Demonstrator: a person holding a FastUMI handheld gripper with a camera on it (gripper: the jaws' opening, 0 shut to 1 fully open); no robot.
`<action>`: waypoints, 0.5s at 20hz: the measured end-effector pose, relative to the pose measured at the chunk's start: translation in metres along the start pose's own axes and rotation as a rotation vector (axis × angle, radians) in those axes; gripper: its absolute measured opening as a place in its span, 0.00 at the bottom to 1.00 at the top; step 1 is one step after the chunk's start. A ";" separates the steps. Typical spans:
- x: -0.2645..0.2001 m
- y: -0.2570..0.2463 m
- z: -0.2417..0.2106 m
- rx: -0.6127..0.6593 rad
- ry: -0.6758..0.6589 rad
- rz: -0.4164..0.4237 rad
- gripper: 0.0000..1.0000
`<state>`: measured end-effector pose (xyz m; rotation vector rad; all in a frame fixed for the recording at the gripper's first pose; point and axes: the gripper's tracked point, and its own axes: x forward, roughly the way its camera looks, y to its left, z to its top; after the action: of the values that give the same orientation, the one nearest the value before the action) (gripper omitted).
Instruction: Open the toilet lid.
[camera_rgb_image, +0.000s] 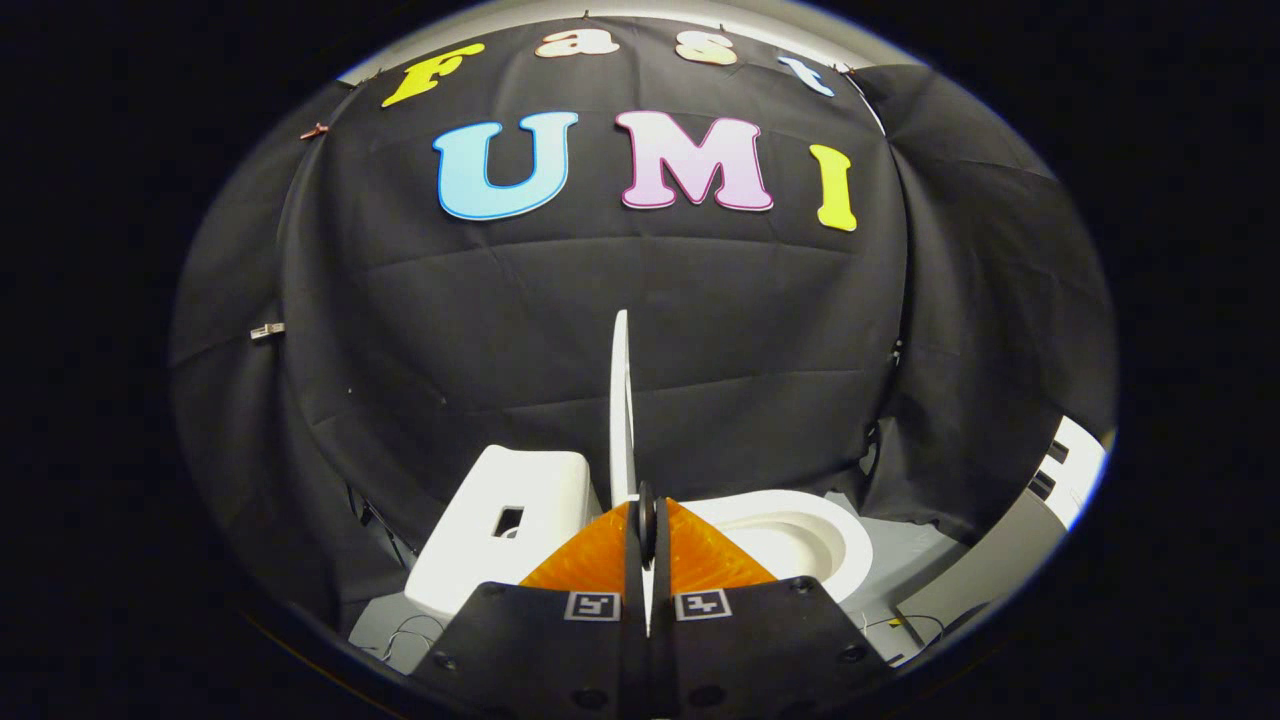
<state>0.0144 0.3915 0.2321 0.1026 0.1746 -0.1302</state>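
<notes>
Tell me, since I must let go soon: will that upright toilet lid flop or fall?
The lid looks like a thin, rigid panel, so probably stiff. Standing near vertical, pinched edge-on in the gripper, it might drop toward the bowl if nudged.

The toilet lid (621, 400) is a thin white plate, seen from its edge. It stands upright, almost vertical, in the centre of the picture, and its lower edge is pressed between the two fingers (646, 520). The white toilet tank (500, 535) lies at the lower left of the lid. The white seat ring with the open bowl (800, 535) lies at the lower right.
</notes>
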 end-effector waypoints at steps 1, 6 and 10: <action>-0.001 0.005 -0.001 -0.004 -0.004 -0.002 0.05; -0.005 0.036 -0.011 -0.056 0.001 0.015 0.05; -0.009 0.054 -0.015 -0.086 -0.015 0.025 0.07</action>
<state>0.0103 0.4476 0.2236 0.0183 0.1641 -0.0985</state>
